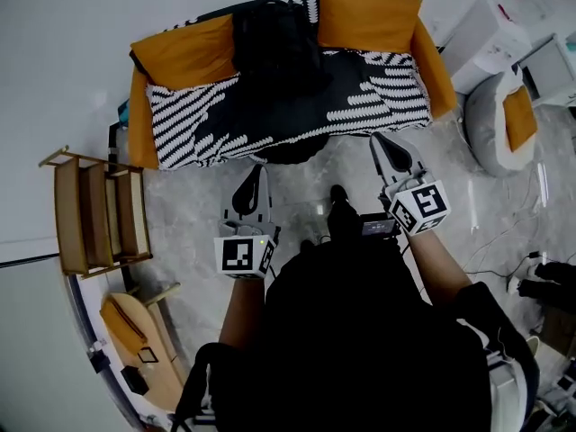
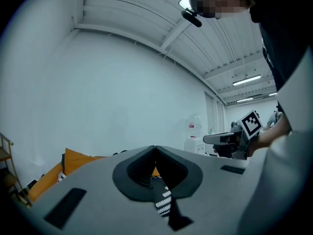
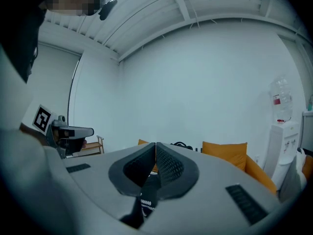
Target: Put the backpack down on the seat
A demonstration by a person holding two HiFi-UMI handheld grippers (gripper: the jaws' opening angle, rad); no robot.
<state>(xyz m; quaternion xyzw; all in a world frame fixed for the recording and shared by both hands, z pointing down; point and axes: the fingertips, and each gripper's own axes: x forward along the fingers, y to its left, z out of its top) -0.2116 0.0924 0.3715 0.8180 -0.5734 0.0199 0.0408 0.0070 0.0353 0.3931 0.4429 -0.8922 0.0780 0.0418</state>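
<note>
Backpack (image 1: 274, 48) lies on sofa (image 1: 387, 97) seat, against backrest. Left gripper (image 1: 259, 171), right gripper (image 1: 378, 139): jaws together, empty, both just before sofa front edge, apart from backpack.

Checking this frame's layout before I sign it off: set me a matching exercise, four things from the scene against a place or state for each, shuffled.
Things:
1. black backpack
2. light wooden shelf rack
3. left gripper
4. grey round chair

Places or states:
A. on the floor off the left end of the black-and-white striped sofa in the head view
B. jaws shut, nothing between them
C. on that sofa, between two orange cushions
D. off the sofa's right end in the head view, a smaller orange cushion on it

Pairs: 1-C, 2-A, 3-B, 4-D.
</note>
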